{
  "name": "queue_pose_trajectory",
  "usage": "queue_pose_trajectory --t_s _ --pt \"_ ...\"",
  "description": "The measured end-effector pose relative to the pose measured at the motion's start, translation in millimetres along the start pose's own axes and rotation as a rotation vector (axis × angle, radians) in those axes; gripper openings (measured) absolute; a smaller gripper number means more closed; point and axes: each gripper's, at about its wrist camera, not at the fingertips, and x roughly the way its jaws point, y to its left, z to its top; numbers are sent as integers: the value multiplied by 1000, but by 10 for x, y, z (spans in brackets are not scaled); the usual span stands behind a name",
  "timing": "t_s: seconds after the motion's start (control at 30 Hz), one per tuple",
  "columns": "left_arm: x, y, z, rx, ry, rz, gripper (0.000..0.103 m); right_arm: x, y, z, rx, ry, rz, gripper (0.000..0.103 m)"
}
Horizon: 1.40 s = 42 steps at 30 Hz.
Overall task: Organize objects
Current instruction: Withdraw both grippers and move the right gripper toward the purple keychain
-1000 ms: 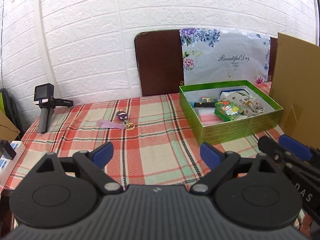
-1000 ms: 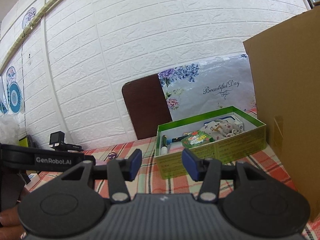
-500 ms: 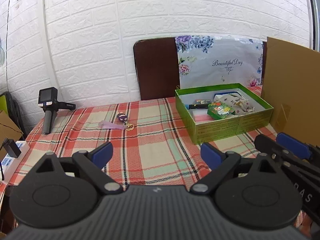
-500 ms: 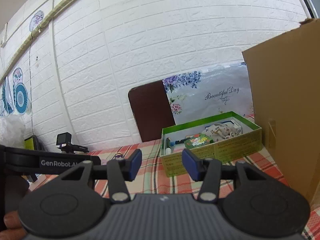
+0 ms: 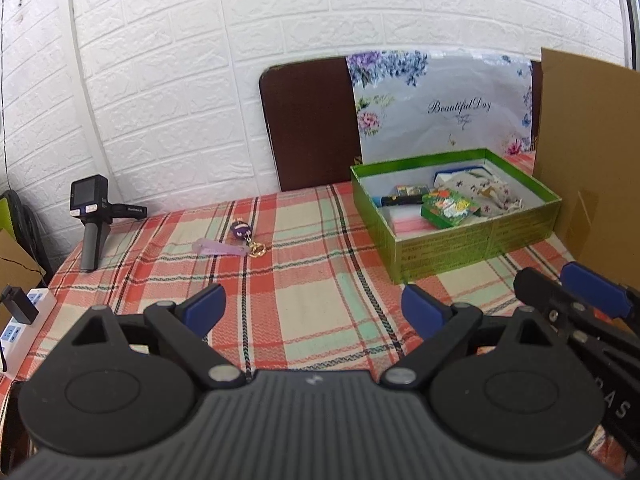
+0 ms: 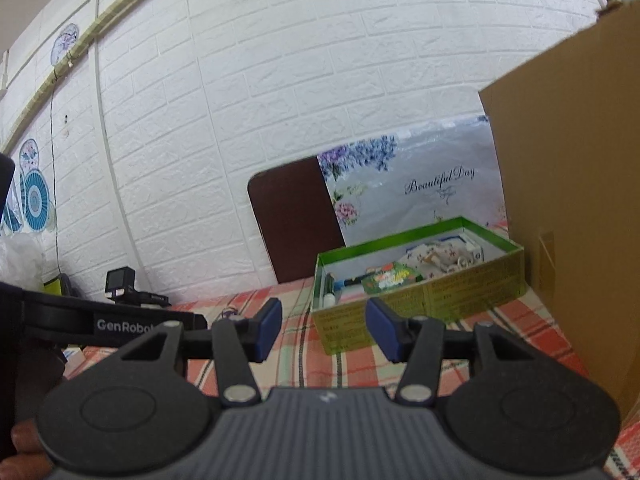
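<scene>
two wrist views over a worktop w/ a red, green & cream plaid cloth, white brick-pattern wall behind.

left hand-held gripper hovers low over the near edge of the cloth, blue pads spread wide apart, nothing between them. right hand-held gripper is also held above the cloth, pads parted w/ a clear gap, holding nothing. in the left view the right one's blue tip shows at the far right, just beside the left one.

green box sits open on the right side of the worktop, near the back. inside: a black pen, a green patterned packet & a white printed pouch, packed close together. other small bits in there are too small to tell.

a purple keychain w/ a gold ring lies on the cloth left of the box, well apart from it; a pale purple strap lies just beside it, prob. touching.

far left: a small black camera on a grip stands upright at the worktop's edge. a white power strip sits at the left edge of the left view. a brown board & a floral "beautiful day" sheet lean on the wall behind the box. a tall cardboard panel stands right of the box.
</scene>
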Motion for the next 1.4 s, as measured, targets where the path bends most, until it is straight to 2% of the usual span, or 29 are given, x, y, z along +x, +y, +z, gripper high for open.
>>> queue_pose_trajectory --t_s 0.33,0.77,1.13,1.3,1.4 --pt "308 -3 -31 27 49 15 96 298 -66 -87 -7 52 -19 48" --pt "716 242 -106 -14 111 2 96 686 117 -238 -62 151 -31 48" --pt "1047 686 -205 -79 150 17 96 1065 515 -377 -125 248 1 48" --pt "1217 988 -312 -124 167 53 96 1292 771 -533 -169 325 40 48" --pt "1295 1251 -394 -144 142 95 96 1461 938 -611 -195 372 79 48"
